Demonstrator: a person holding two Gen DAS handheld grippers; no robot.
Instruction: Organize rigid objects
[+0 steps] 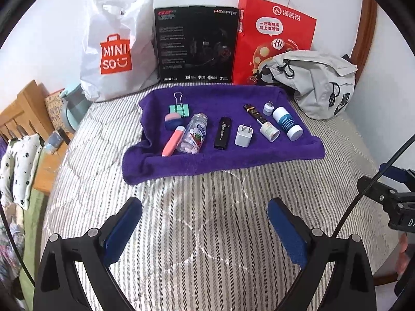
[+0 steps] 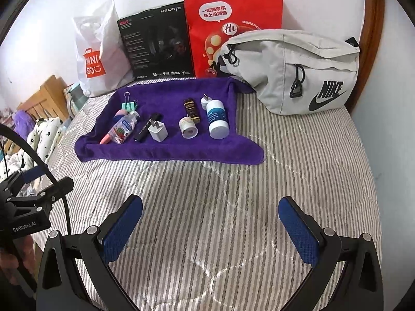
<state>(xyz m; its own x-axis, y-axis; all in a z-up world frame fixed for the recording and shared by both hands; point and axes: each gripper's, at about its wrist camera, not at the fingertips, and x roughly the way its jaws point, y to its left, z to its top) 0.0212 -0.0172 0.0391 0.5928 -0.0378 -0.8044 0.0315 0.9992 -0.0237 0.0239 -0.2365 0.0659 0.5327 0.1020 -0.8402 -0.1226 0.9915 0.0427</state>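
— Where are the tools?
— Left tool (image 1: 205, 213) and right tool (image 2: 210, 212) hover over the striped bed (image 2: 207, 194), fingers apart, empty.
— And the items?
— Beyond, on the purple towel (image 1: 233, 160): pill bottle (image 1: 193, 137), white charger (image 1: 243, 135), black lighter (image 1: 222, 132). Grey bag (image 2: 298, 72) farther back.

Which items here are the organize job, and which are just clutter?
Job:
purple towel
binder clip
pill bottle
pink tube
black lighter
white charger
blue-label bottle
left tool
right tool

Lying about:
Miniso bag
black headset box
red paper bag
grey Nike pouch
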